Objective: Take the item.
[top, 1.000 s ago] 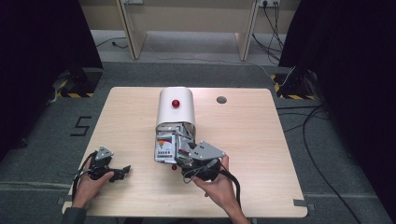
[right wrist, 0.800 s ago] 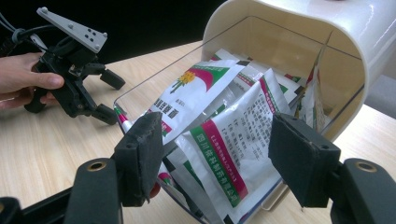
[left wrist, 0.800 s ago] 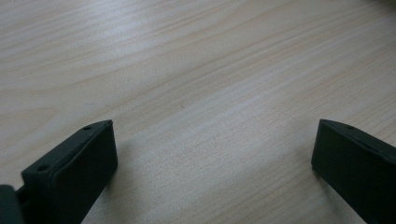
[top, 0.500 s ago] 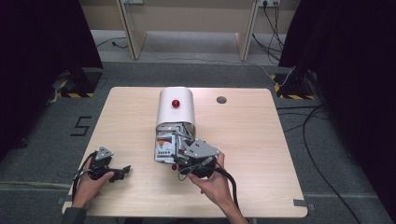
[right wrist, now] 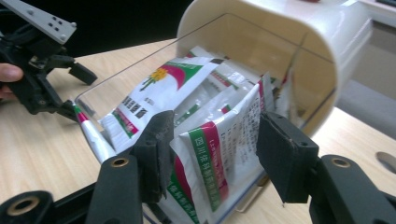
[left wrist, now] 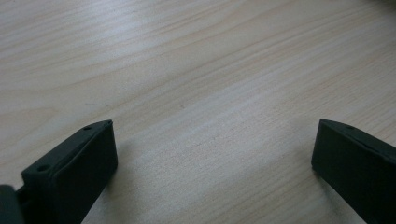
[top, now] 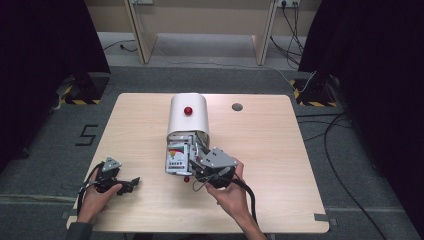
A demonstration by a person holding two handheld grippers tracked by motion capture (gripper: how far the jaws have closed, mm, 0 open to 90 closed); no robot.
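Observation:
A white round-topped box (top: 188, 122) with a red knob (top: 188, 110) lies mid-table. Its clear drawer (top: 176, 159) is pulled out toward me and holds several printed packets. My right gripper (top: 194, 167) reaches into the drawer from the right. Its jaws have just been closing, and a green-and-magenta striped packet (right wrist: 215, 149) stands between them. The right gripper (right wrist: 210, 144) now has both pads against the packet's side edges, and the packet bows slightly. My left gripper (top: 131, 183) rests low on the bare wood at the front left. In its own view the left gripper (left wrist: 215, 154) is open with nothing between the jaws.
The light wooden table (top: 280, 150) has a round cable hole (top: 237, 106) at the back right. A small red knob (top: 186, 178) sticks out at the drawer's front end. Dark floor, cables and desk legs lie beyond the far edge.
The right gripper's jaws stand closer together around the packet than before. Both hands have stayed where they were.

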